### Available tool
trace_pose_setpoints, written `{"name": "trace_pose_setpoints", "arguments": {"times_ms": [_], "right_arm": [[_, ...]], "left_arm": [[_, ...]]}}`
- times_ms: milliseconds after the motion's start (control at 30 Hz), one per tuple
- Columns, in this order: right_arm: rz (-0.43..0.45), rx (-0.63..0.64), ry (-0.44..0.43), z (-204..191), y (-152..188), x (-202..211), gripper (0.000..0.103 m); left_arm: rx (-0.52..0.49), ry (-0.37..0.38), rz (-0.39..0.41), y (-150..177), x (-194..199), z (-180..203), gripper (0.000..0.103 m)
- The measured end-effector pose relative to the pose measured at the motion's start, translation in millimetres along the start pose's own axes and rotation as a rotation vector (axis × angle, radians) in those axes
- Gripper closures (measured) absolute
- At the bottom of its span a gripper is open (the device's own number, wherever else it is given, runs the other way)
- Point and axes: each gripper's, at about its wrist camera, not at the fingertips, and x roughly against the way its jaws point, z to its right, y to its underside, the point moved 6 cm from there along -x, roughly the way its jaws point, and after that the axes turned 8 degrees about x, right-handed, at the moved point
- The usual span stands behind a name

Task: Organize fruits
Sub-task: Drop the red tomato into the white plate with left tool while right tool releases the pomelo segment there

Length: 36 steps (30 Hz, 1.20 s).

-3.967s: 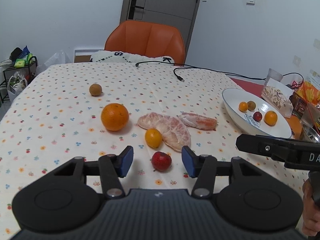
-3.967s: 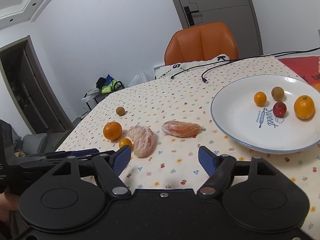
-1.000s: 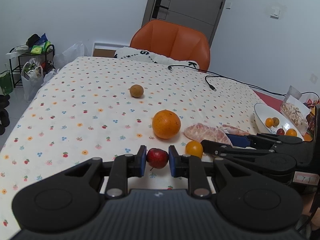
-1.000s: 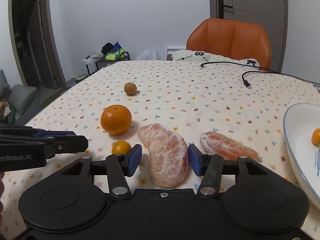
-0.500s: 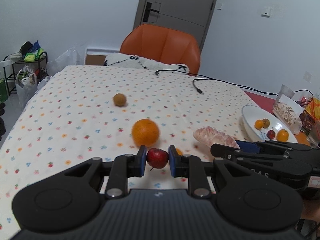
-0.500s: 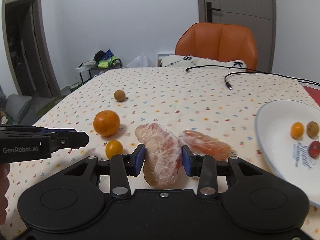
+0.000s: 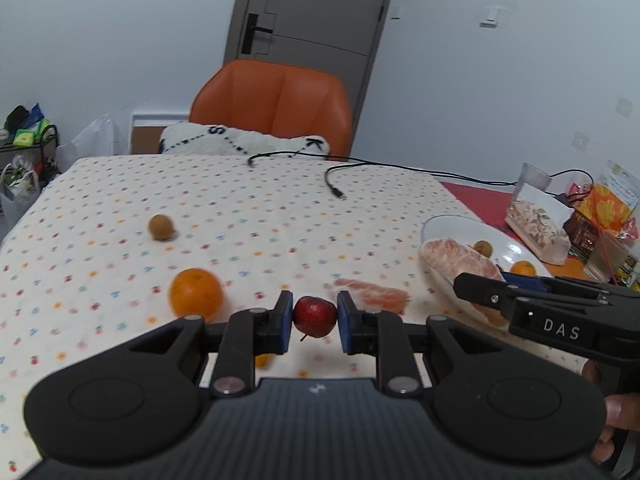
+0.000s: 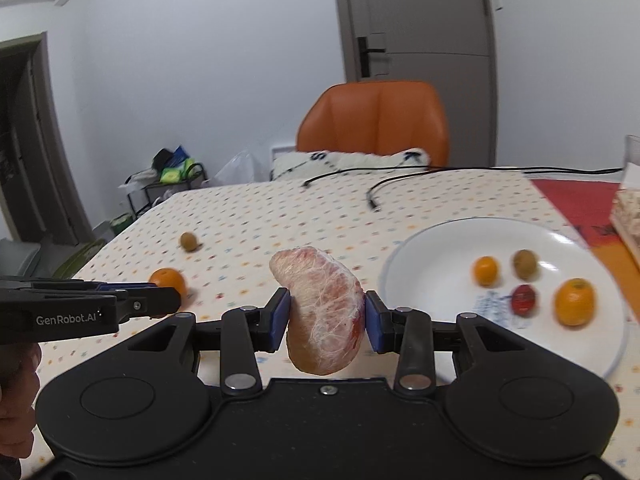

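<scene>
Left tool [image 7: 314, 317] grips red fruit [image 7: 315, 316] — right tool [image 8: 326, 320], seemingly pomelo segment [image 8: 320, 312].

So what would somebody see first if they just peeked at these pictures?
Probably the big peeled pomelo segment pinched in the right gripper, beside the white plate of small fruits. Next, the small red fruit gripped by the left gripper, above the dotted tablecloth.

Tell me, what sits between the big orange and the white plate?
In the left wrist view, a peeled pomelo segment lies on the cloth between the big orange and the white plate.
</scene>
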Motion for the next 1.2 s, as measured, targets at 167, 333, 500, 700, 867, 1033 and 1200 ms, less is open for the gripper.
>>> {"name": "trace_pose_setpoints", "arguments": {"times_ms": [167, 333, 500, 700, 867, 1033, 1200], "right_arm": [[0.008, -0.030, 0.042, 26.4, 4.7, 10.0, 0.065], [0.004, -0.056, 0.079, 50.3, 13.3, 15.8, 0.065], [-0.002, -0.081, 0.121, 71.8, 22.7, 19.1, 0.065], [-0.005, -0.103, 0.163, 93.6, 32.6, 24.3, 0.065], [-0.013, -0.124, 0.174, 110.0, 39.6, 25.0, 0.065], [-0.019, -0.125, 0.172, 119.7, 41.1, 24.3, 0.065], [-0.029, -0.109, 0.146, 119.8, 39.7, 17.9, 0.065]], "left_arm": [[-0.024, 0.021, -0.005, 0.6, -6.1, 19.4, 0.081], [-0.043, 0.037, -0.015, 3.1, -12.3, 34.9, 0.081], [-0.060, 0.048, -0.019, 4.3, -18.8, 48.1, 0.081], [-0.076, 0.061, -0.029, 4.2, -27.8, 64.7, 0.081], [-0.093, 0.071, -0.033, 2.8, -35.2, 79.2, 0.081], [-0.109, 0.083, -0.033, 0.3, -41.6, 91.6, 0.081], [-0.120, 0.093, -0.033, -3.0, -47.9, 103.0, 0.081]]}}
